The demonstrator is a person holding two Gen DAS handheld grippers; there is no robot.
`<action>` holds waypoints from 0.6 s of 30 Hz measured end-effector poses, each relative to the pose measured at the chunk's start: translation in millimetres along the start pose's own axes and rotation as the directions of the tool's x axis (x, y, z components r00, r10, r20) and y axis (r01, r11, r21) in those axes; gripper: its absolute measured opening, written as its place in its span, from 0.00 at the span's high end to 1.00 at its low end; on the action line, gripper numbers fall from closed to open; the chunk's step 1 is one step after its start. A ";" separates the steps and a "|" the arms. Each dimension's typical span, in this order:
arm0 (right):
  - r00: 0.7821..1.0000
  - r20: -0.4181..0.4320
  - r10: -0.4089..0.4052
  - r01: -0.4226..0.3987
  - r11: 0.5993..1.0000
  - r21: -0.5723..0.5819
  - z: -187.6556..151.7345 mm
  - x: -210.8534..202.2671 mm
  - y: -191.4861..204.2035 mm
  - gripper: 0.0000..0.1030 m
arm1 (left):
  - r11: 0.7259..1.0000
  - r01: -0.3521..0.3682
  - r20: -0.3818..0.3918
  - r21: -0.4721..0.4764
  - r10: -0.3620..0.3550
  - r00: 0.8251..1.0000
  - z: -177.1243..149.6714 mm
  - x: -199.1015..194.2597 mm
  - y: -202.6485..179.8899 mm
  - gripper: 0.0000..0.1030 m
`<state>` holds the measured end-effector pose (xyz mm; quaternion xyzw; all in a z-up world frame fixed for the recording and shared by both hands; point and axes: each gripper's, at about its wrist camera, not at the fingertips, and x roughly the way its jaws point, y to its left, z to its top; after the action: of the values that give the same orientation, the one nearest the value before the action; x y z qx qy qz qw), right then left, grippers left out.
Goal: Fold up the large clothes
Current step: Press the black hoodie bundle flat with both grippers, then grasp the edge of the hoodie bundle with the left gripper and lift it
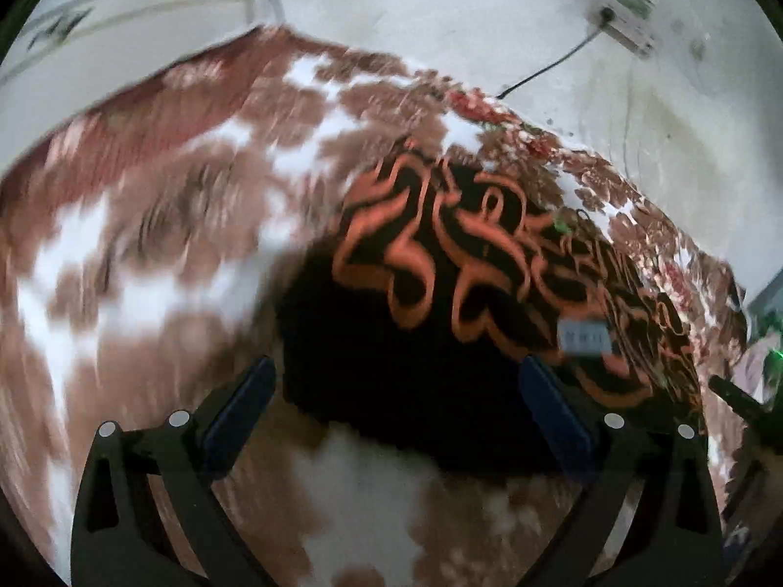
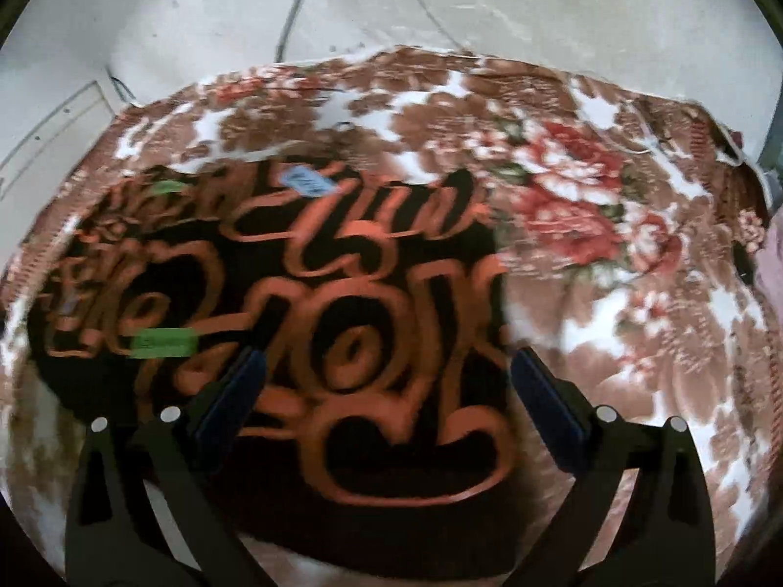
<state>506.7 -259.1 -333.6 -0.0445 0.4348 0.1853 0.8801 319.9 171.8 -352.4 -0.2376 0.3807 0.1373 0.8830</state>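
The black garment (image 2: 372, 342) lies just ahead of both grippers, nearer the right gripper (image 2: 386, 391) than the left gripper (image 1: 396, 396), each with fingers apart and empty.

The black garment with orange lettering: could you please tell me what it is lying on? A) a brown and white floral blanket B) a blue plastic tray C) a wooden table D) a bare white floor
A: the black garment lies flat on the brown and white floral blanket, whose rose pattern shows all round it in both wrist views.
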 end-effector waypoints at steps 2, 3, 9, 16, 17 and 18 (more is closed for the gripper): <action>1.000 -0.013 0.017 -0.017 1.000 -0.016 -1.8 3.0 19.3 0.05 | 0.999 -0.037 0.001 -0.025 0.037 0.999 -27.4 2.2 5.8 0.05; 1.000 -0.017 0.022 -0.023 0.999 -0.023 -2.6 5.5 29.1 0.05 | 0.997 -0.051 0.005 -0.055 0.051 0.999 -39.5 4.8 9.0 0.05; 0.997 -0.023 0.075 -0.076 0.997 -0.030 1.1 19.4 64.9 0.05 | 0.987 0.037 0.038 -0.153 -0.032 0.999 -55.4 24.9 14.1 0.05; 0.995 -0.028 0.098 -0.098 0.995 -0.023 13.0 39.6 93.2 0.05 | 0.894 0.241 0.167 -0.378 -0.191 0.967 -46.8 69.0 28.6 0.06; 0.995 -0.026 0.099 -0.100 0.995 -0.016 15.1 41.1 95.4 0.05 | 0.881 0.249 0.180 -0.403 -0.191 0.965 -44.7 73.5 30.7 0.06; 0.994 -0.023 0.103 -0.103 0.995 -0.006 17.5 42.4 97.9 0.05 | 0.875 0.252 0.190 -0.413 -0.188 0.964 -42.7 75.2 30.4 0.05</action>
<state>507.6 -152.0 -347.9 -0.0270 0.4457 0.2313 0.8644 331.7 179.9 -443.0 -0.4596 0.2463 0.1337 0.8428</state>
